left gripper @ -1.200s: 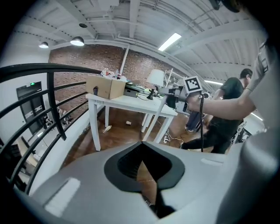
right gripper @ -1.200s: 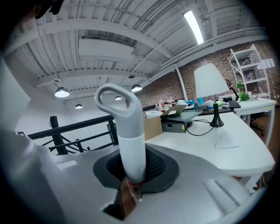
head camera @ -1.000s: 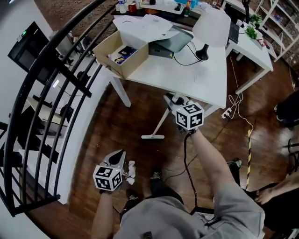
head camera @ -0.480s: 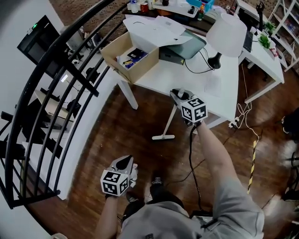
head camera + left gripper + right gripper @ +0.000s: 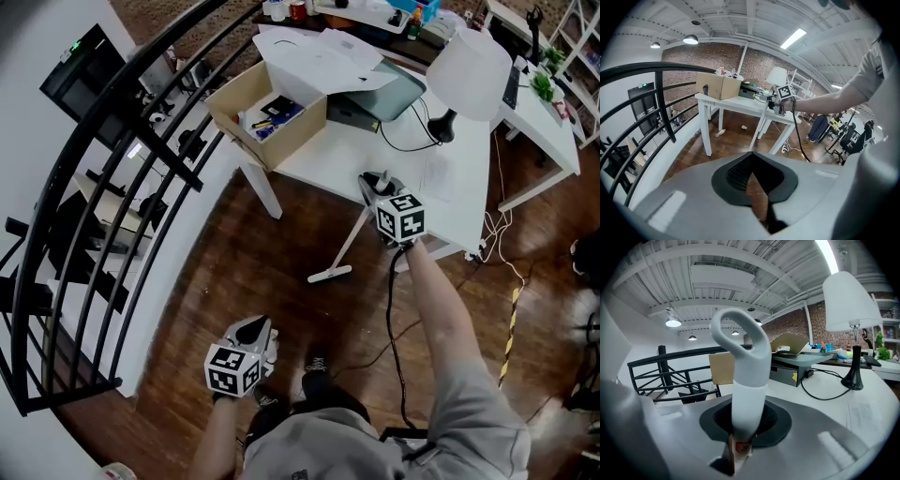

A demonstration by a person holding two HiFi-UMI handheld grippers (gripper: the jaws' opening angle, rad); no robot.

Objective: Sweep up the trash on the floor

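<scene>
My right gripper is shut on the top of a white broom handle by the front edge of the white table. The broom head rests on the wooden floor under it. In the right gripper view the looped handle end stands up out of the closed jaws. My left gripper hangs low near my feet; its jaws meet with nothing between them. Crumpled white paper lies just right of it. A bottle and a small scrap lie under the table.
A black railing curves along the left. The table carries an open cardboard box, a grey machine and a white lamp. A black cable trails from the right gripper across the floor. White table legs stand ahead.
My right gripper has carried the broom handle to the right along the table's edge, and the broom head slid right with it. The left gripper has hardly moved.
</scene>
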